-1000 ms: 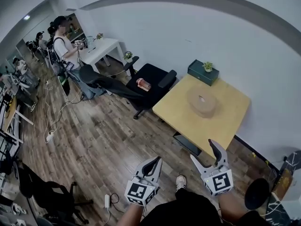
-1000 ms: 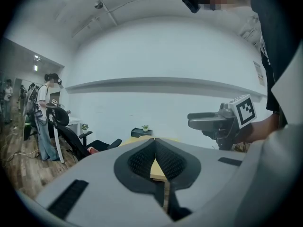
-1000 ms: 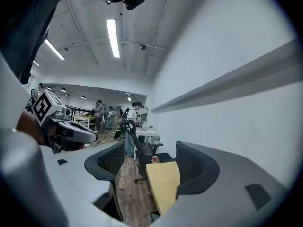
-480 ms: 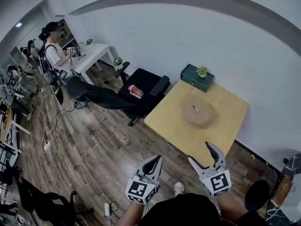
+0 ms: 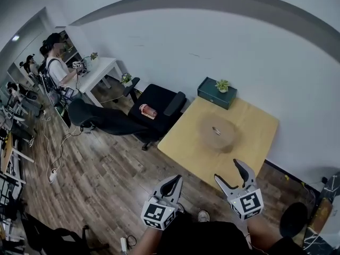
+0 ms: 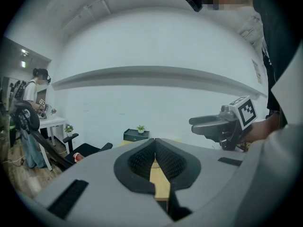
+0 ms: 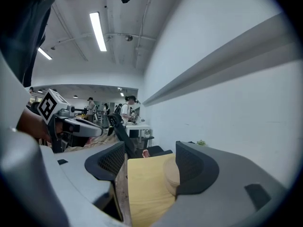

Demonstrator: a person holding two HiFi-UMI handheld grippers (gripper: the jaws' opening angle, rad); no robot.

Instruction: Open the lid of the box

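Note:
A round tan box (image 5: 218,132) with its lid on sits in the middle of a light wooden table (image 5: 255,142) against the white wall. Both grippers hover over the floor short of the table's near edge, apart from the box. My left gripper (image 5: 171,184) has its jaws closed tip to tip with nothing in them (image 6: 155,141). Right of it, my right gripper (image 5: 236,173) stands open and empty; in the right gripper view (image 7: 150,148) the table (image 7: 142,183) and the box (image 7: 171,174) show between its jaws.
A dark green case with a small plant (image 5: 217,93) stands at the table's far edge. A black office chair (image 5: 162,101) carrying a red bottle (image 5: 146,110) stands left of the table. Farther left are a white desk (image 5: 101,69), a standing person (image 5: 53,62) and cables on the wooden floor.
The table and box have drawn nearer and slid left in the head view as both grippers advanced toward them. Neither gripper's jaws changed visibly.

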